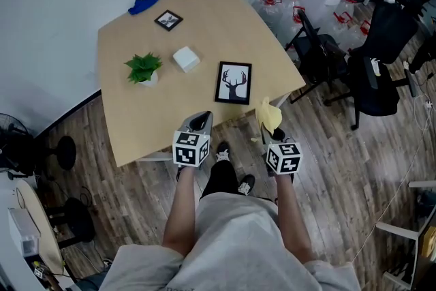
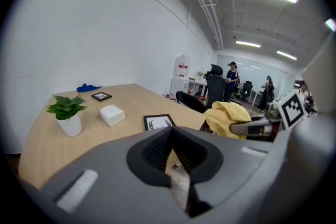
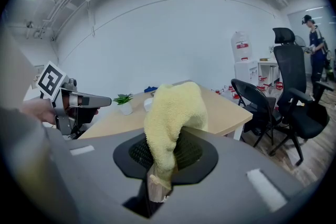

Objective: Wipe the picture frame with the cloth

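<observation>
Right gripper view: the yellow cloth (image 3: pixel 173 113) is clamped in the right gripper (image 3: pixel 157 168) jaws, the left gripper (image 2: pixel 176 165) jaws are pressed together empty, and the deer picture frame (image 1: pixel 234 82) is laid flat on the surface (image 1: pixel 136 126) near its front edge.

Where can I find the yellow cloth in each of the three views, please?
Head view: cloth slightly right of centre.
Left gripper view: cloth right of centre.
Right gripper view: cloth dead centre, foreground.
Shared landmark: potted plant, left of the cloth everywhere.
</observation>
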Demonstrator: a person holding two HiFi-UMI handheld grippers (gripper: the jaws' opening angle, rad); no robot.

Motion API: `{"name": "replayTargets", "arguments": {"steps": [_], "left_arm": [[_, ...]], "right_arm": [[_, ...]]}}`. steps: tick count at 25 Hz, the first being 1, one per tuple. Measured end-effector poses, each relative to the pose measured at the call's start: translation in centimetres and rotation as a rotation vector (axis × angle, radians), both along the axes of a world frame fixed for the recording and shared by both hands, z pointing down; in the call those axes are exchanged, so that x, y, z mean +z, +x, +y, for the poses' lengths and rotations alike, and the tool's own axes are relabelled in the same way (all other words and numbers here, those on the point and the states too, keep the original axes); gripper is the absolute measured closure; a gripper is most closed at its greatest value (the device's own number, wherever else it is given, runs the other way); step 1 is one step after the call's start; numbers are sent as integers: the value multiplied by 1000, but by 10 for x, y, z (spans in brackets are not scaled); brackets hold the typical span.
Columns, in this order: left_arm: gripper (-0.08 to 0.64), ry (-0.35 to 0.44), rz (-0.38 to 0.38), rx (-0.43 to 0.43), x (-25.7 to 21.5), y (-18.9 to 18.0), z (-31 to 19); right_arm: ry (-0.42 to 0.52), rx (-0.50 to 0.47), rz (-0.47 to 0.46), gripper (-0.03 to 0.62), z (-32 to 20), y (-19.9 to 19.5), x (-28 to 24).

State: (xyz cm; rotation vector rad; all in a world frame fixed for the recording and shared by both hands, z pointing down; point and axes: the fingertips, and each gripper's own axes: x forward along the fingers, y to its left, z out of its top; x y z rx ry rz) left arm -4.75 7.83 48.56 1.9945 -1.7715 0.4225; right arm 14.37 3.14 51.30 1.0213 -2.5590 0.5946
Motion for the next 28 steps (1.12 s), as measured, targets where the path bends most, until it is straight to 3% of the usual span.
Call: {"name": "replayTargets", "arguments": {"steps": [28], "left_arm": [[508, 13, -13, 18, -2, -4, 13]], "right_arm": [[43, -66, 24, 541, 15, -21, -2]]}}
